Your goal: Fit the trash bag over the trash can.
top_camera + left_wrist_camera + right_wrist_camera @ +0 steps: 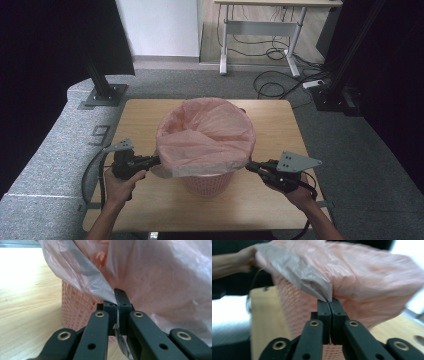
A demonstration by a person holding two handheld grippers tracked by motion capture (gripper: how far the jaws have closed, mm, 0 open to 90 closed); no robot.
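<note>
A pink bag (pixel 207 137) draped over a basket (pixel 209 183) is clamped by the left gripper (pixel 156 160) and right gripper (pixel 248 166); a desk (pixel 280 4) is seen beyond.

Wooden table (pixel 140 112); pink mesh basket (pixel 207 184) stands on it

One marking is legible: a dark numeral "9" (pixel 101 134) on the grey speckled floor covering (pixel 55 150), beside the table's (pixel 280 120) left edge. It lies just beyond and outboard of the left gripper (pixel 155 161) (seen in the high view). No label, brand or sign reads on the pink bag (pixel 205 140), the basket (pixel 207 184) or either gripper.
</note>
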